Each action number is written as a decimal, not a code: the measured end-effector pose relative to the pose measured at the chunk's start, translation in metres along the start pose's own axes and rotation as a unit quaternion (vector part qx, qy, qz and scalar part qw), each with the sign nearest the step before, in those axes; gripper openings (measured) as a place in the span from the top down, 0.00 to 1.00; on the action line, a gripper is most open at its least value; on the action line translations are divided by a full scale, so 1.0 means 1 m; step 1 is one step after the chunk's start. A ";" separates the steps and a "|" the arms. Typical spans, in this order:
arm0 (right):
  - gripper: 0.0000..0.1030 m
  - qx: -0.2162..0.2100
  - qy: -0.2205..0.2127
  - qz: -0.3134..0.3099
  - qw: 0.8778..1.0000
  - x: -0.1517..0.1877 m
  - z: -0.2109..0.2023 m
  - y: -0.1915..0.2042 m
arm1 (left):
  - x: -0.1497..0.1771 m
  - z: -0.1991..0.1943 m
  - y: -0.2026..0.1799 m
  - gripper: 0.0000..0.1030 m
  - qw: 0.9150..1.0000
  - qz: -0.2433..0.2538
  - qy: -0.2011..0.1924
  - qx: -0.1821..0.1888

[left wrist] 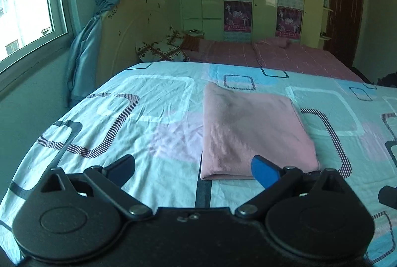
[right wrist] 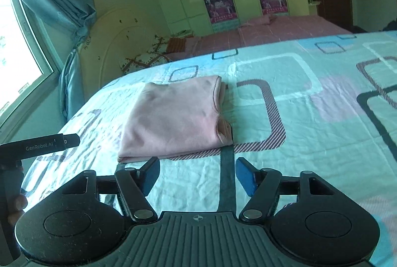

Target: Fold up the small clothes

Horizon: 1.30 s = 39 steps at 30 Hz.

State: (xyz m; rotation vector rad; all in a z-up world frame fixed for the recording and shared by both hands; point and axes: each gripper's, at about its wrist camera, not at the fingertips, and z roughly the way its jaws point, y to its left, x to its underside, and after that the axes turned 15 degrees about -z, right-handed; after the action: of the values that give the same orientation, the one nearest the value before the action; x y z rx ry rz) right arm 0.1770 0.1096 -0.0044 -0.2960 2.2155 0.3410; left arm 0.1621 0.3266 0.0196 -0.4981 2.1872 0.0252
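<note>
**Pink top looked folded, both tools off it**

Garment (left wrist: 253, 130) was sitting as a tidy pink rectangle on the bed (left wrist: 148, 98), roughly mid-sheet on that patterned cover; stacked edges showed along its right side in the right wrist view, so I'd guess the fold was done or nearly done.

Left hand-held gripper (left wrist: 193, 170) was spread wide with nothing in it, hovering low at the near edge of the cloth; its blue pad (left wrist: 264, 171) overlapped the near corner in the picture, though I couldn't tell if it actually touched. Right hand-held gripper (right wrist: 197, 176) was also wide and empty, just short of the near edge.

What could have gone wrong from there: a pad dragging across that corner would've peeled the top layer back and undone the fold; pinching only one layer would've let the rest flop open; the loose, wrinkly sheet could've bunched up with the cloth too.
</note>
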 end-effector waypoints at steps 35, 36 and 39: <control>0.00 0.043 -0.089 -0.092 0.991 0.053 -0.191 0.046 | 0.085 -0.201 0.002 0.01 0.999 -0.032 -0.036 -0.004; 0.00 0.042 -0.089 -0.092 0.991 0.054 -0.191 0.046 | 0.086 -0.202 0.002 0.01 0.999 -0.032 -0.038 -0.005; 0.00 0.044 -0.090 -0.093 0.991 0.055 -0.193 0.048 | 0.088 -0.206 0.003 0.01 0.999 -0.030 -0.040 -0.005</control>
State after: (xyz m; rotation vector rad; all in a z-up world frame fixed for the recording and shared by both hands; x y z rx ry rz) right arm -0.0116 0.0831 0.0743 -0.4039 2.0025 0.1607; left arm -0.0430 0.2599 0.0795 -0.5590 2.0933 0.0238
